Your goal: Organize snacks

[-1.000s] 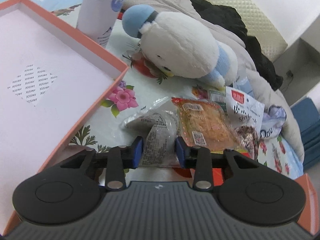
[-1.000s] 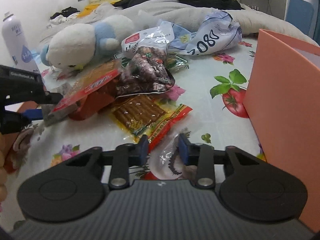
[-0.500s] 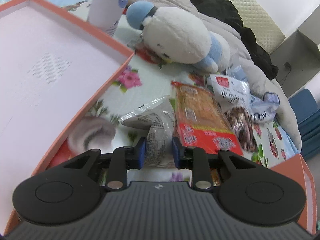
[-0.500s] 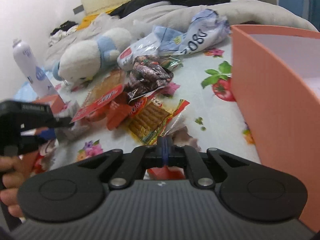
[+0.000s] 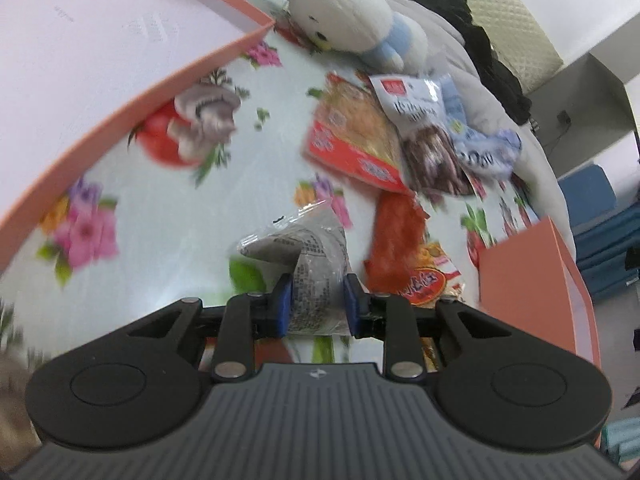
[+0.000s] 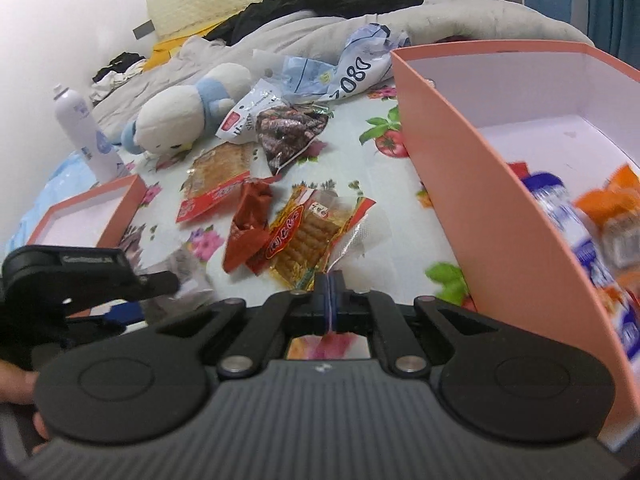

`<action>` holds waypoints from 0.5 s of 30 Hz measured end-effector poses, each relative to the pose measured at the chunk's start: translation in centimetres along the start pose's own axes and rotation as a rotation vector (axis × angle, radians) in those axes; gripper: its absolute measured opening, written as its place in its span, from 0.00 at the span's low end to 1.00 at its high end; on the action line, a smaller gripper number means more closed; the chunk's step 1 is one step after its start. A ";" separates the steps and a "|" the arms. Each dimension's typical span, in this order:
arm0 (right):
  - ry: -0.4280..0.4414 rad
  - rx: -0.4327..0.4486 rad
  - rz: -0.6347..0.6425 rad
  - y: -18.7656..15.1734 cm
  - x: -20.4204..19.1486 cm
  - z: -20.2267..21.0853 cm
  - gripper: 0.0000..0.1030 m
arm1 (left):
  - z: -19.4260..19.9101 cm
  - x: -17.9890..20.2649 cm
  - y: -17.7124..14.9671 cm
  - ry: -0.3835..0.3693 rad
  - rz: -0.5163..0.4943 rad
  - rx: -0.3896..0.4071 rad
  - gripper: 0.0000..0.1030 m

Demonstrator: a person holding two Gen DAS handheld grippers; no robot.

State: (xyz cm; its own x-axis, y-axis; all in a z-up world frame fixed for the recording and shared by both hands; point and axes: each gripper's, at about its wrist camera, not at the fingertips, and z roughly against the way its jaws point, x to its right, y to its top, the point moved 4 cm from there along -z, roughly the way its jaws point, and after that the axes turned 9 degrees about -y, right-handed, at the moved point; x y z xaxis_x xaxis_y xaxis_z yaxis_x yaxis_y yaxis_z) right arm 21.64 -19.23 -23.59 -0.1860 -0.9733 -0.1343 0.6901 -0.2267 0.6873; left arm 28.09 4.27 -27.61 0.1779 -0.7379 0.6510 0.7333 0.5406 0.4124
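Snack packets [image 6: 304, 224] lie loose on the bed between two pink boxes. Right box [image 6: 480, 184] holds several packets; left box [image 5: 100, 60] shows none. Left hand-held gripper [image 5: 316, 304] clamps a grey packet [image 5: 308, 256]. Right hand-held gripper [image 6: 329, 300] pinches a clear wrapper [image 6: 360, 236], jaws together.

The left gripper [image 5: 316, 300], low in the middle of its frame, has its blue-padded fingers [image 5: 282, 299] pressed against a gray snack packet [image 5: 308, 258]. The right gripper [image 6: 329, 294] shows its fingers closed together, pinching a clear wrapper edge [image 6: 352, 240].
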 end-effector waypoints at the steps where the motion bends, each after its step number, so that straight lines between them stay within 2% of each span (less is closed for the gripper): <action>1: 0.001 -0.003 0.003 -0.5 0.2 0.7 0.04 | 0.4 0.2 -0.8 -0.009 -0.006 -0.015 0.30; 7: 0.020 -0.046 0.023 -3.8 1.5 4.1 0.04 | 3.4 0.9 -4.8 -0.025 -0.062 -0.058 0.29; 15: 0.074 -0.115 0.076 -6.3 2.7 7.2 0.05 | 7.2 1.0 -7.2 -0.042 -0.115 -0.105 0.29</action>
State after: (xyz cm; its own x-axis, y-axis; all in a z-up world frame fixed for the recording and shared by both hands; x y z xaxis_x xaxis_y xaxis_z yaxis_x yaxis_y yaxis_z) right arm 11.77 -20.15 -23.15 -0.0809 -0.9868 -0.1399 0.7764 -0.1504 0.6120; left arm 18.21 2.54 -25.35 0.0632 -0.7739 0.6301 0.8120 0.4069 0.4184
